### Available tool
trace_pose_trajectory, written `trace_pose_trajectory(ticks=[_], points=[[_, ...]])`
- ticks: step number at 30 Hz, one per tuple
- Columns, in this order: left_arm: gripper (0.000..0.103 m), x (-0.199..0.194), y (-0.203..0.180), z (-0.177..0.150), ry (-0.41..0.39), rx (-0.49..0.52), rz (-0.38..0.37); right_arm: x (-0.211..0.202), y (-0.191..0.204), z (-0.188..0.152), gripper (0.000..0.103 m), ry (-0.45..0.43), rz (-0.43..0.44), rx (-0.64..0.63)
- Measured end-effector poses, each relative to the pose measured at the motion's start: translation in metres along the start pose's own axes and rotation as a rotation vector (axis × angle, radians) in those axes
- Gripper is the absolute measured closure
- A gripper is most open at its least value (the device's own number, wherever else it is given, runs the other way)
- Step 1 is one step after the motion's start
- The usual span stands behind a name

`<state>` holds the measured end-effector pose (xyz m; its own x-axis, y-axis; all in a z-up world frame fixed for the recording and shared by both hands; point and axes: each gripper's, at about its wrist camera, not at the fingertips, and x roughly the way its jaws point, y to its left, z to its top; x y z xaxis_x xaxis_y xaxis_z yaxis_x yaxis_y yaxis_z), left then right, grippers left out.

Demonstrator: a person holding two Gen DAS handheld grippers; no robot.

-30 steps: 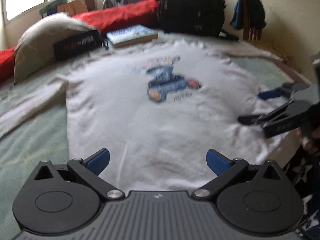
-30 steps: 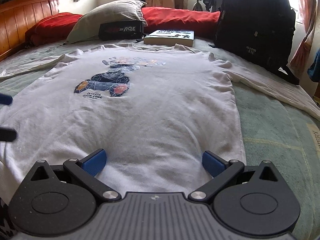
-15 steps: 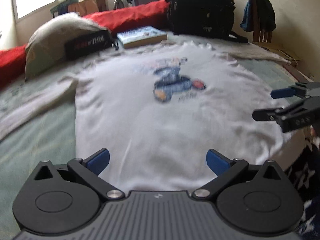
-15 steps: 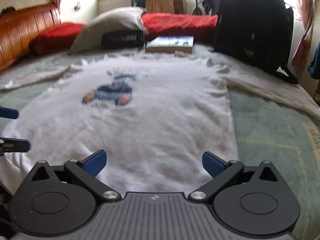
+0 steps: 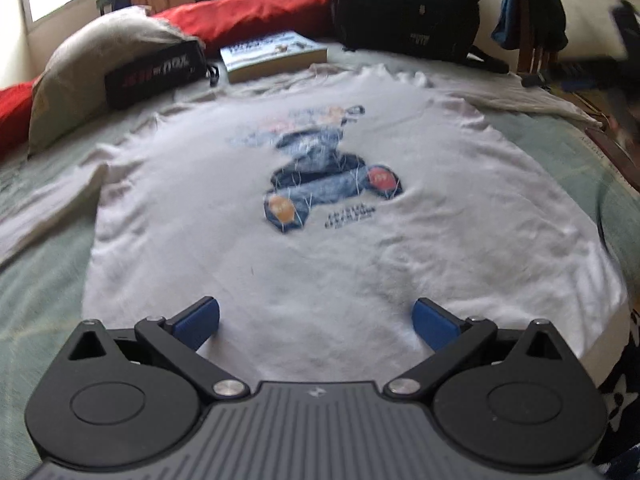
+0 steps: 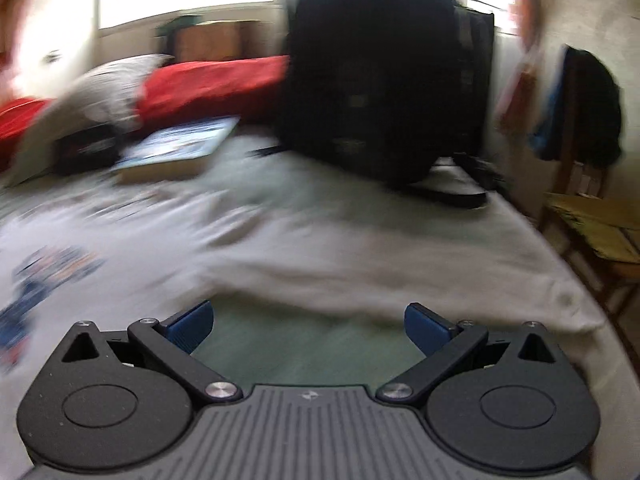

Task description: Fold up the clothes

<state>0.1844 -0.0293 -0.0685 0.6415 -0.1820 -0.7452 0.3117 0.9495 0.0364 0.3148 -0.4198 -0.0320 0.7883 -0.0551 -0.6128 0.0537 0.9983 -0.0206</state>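
Observation:
A white long-sleeved shirt point(image 5: 320, 248) with a blue print lies flat, face up, on the green bedsheet point(image 5: 36, 280). My left gripper point(image 5: 316, 322) is open above the shirt's bottom hem, its blue pads wide apart with nothing between them. In the blurred right wrist view, my right gripper point(image 6: 308, 326) is open over bare sheet beside the shirt's right sleeve point(image 6: 400, 264), which stretches toward the bed's right edge. In the left wrist view the right gripper point(image 5: 624, 60) shows as a dark blur at the far right.
A black backpack point(image 6: 372, 80) stands at the head of the bed. A book point(image 5: 272, 56), a black pouch point(image 5: 156, 74), a grey pillow point(image 5: 92, 64) and red pillows point(image 5: 248, 8) lie beyond the shirt. A wooden chair point(image 6: 592, 224) with clothes stands right of the bed.
My right gripper has swung quickly away from the hem to the shirt's right sleeve. The left gripper has crept forward over the hem. Both stay open.

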Motion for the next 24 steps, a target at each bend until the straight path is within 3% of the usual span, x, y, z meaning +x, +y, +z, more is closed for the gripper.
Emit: trace_pose_trajectory(ticks=[3, 6, 10, 16, 21, 24], points=[[0.001, 0.003, 0.001, 0.001, 0.002, -0.010, -0.006, 0.050, -0.029, 0.023, 0.000, 0.045, -0.050, 0.045], [0.001, 0.007, 0.000, 0.003, 0.006, -0.006, -0.001, 0.088, -0.042, 0.031, 0.000, 0.096, -0.045, 0.086], [0.001, 0.009, -0.001, 0.003, 0.006, 0.001, 0.001, 0.112, -0.045, 0.019, 0.000, 0.142, -0.048, 0.079], [0.001, 0.010, 0.000, 0.002, -0.002, 0.003, -0.005, 0.084, -0.053, -0.014, 0.000, 0.124, -0.078, 0.037], [0.001, 0.010, 0.002, 0.001, -0.010, 0.000, -0.011, 0.071, -0.059, 0.003, 0.000, 0.171, -0.114, 0.053], [0.001, 0.010, 0.000, 0.002, -0.008, 0.002, -0.005, 0.070, -0.043, 0.015, 0.000, 0.125, -0.045, 0.038]])
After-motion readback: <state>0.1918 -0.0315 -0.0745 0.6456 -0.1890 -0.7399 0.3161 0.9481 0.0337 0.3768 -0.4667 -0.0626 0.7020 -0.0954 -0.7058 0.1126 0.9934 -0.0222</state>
